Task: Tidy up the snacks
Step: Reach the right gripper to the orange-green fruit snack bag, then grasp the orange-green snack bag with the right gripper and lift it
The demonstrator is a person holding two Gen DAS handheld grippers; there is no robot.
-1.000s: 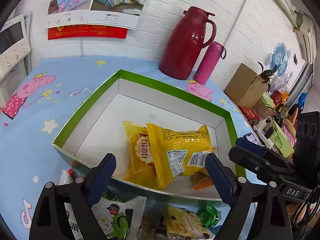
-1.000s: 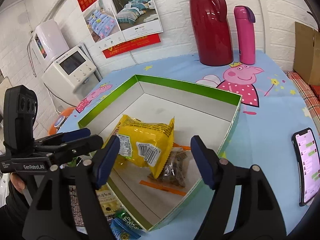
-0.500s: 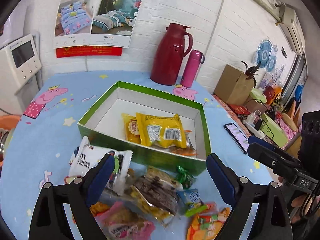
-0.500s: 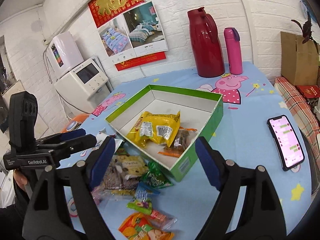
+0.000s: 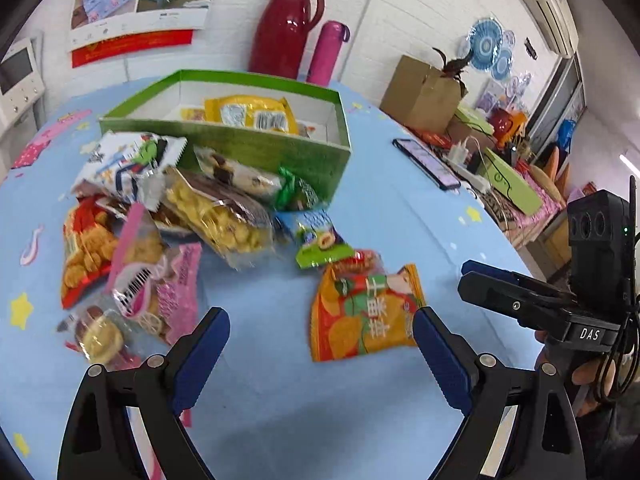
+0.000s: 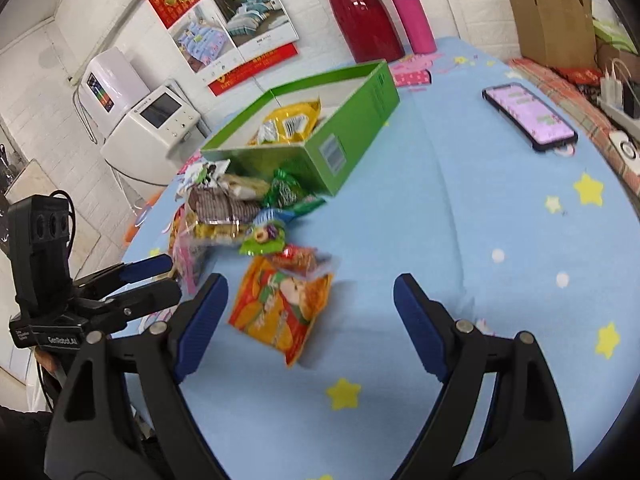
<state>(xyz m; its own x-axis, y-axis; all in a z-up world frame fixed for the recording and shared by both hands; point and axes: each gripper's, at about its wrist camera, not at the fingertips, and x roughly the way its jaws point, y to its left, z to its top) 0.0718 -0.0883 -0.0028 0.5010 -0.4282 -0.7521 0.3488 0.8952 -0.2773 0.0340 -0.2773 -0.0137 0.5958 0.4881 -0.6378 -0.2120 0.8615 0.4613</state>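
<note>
The table [image 5: 400,240], under a blue cartoon-print cloth, carries a green cardboard box [image 5: 256,148] near its far side, with yellow snack packets [image 5: 252,114] already inside. Against the box's near wall lies a loose heap of unsorted packets: a clear bag of yellow biscuits [image 5: 224,216], a pink packet [image 5: 160,280], a small green-and-blue packet [image 5: 316,236]. Nearest the tools, a little apart from the heap, lies an orange chip bag [image 5: 362,312] with a small red packet [image 5: 360,260] touching its far edge.

The main risk, as I judge it, is the slick, puffy wrapping. A pinch on the orange bag's flat face could squeeze it out sideways or crush the chips; a pinch that reaches too far could drag the red packet along. Grabbing in the heap could catch two overlapping wrappers at once. The phone [image 6: 528,114] lies near the table's right edge and could be knocked by a wide swing.

The left tool [image 5: 320,356] hovers low over bare cloth, jaws spread wide and empty, the orange bag just inside its right finger. The right tool [image 6: 310,326] is likewise wide open and empty, angled toward the box, the same bag by its left finger.
</note>
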